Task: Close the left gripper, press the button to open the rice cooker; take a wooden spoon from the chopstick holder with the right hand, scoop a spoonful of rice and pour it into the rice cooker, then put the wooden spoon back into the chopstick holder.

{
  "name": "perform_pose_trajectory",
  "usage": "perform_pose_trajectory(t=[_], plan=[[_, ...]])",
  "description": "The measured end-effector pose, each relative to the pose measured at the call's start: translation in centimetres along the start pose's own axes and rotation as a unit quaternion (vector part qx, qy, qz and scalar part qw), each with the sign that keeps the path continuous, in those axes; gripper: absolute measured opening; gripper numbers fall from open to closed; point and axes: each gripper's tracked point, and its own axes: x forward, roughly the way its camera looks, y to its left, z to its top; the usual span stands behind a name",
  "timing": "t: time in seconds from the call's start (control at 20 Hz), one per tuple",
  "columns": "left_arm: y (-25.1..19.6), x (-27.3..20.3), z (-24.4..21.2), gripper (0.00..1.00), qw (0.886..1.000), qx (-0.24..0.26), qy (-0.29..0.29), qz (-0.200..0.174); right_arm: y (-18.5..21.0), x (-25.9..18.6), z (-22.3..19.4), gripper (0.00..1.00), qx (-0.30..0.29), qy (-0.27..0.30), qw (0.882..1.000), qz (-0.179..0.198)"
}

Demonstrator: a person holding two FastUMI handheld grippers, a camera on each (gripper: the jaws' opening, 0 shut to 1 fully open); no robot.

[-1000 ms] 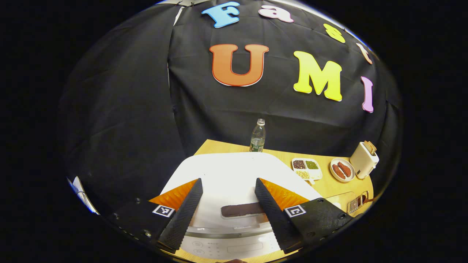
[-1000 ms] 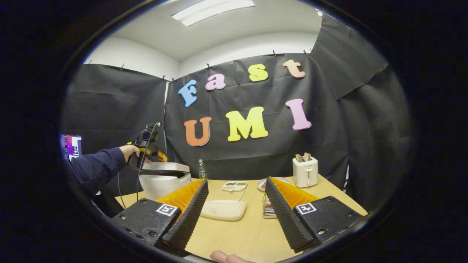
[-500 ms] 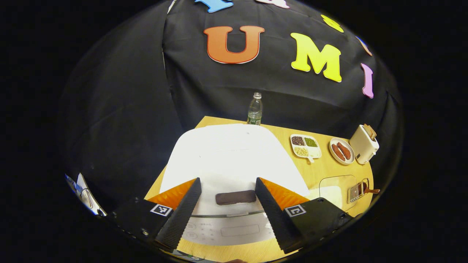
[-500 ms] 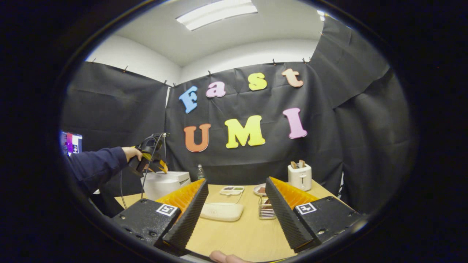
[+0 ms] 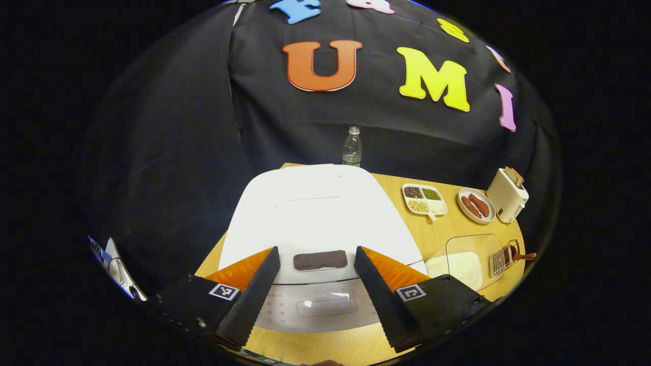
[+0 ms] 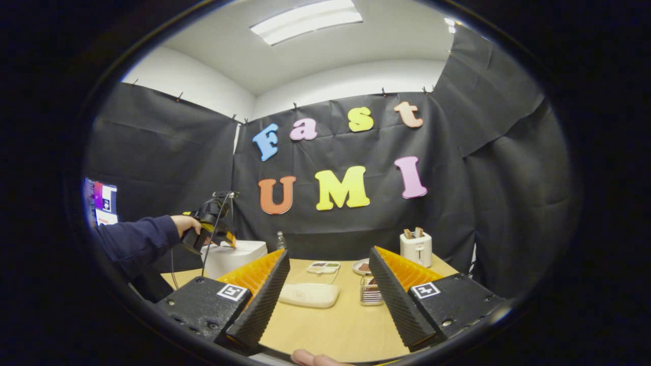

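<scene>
The white rice cooker (image 5: 315, 213) stands on the wooden table with its lid down. A dark oblong button (image 5: 320, 260) sits at the lid's front edge. My left gripper (image 5: 316, 250) hovers open above that button, one finger on each side and neither touching it. The right gripper view has the same left gripper (image 6: 211, 234) over the cooker (image 6: 239, 254), held by a hand. My right gripper (image 6: 329, 251) is open and holds nothing, above the table's near edge. The wire chopstick holder (image 5: 501, 256) holds a wooden spoon (image 5: 524, 255). Beside it is a clear box of rice (image 5: 460, 262).
A water bottle (image 5: 352, 147) stands behind the cooker. A divided dish of beans (image 5: 424, 198), a plate of sausages (image 5: 476, 205) and a toaster (image 5: 507, 195) line the far right of the table (image 5: 407, 239). A blue sleeve (image 6: 137, 239) reaches in from the left.
The cooker's lid, ajar a second ago, now lies flat and shut. My left gripper has pulled back and up from the lid. The right gripper has tilted slightly upward.
</scene>
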Motion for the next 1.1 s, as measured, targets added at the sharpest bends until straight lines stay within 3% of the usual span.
perform_pose_trajectory(t=[0.5, 0.65, 0.85, 1.1], plan=[[-0.2, 0.0, 0.3, 0.97, 0.99, -0.01, -0.136, 0.028, 0.3, 0.3, -1.0, 1.0, 0.005, 0.019, 1.0, -0.005], [-0.1, -0.7, 0.5, 0.97, 0.988, -0.01, -0.156, 0.016, -0.3, 0.3, -0.8, 1.0, 0.0, 0.019, 1.0, -0.016], [-0.5, -4.0, 1.5, 0.94, 0.98, -0.045, -0.191, -0.015, -1.4, 0.3, 0.0, 1.0, -0.012, 0.011, 0.999, -0.04], [-1.5, -12.2, 1.7, 0.94, 0.966, -0.024, -0.256, -0.03, -2.0, 0.7, 0.4, 1.0, -0.012, 0.012, 0.998, -0.057]])
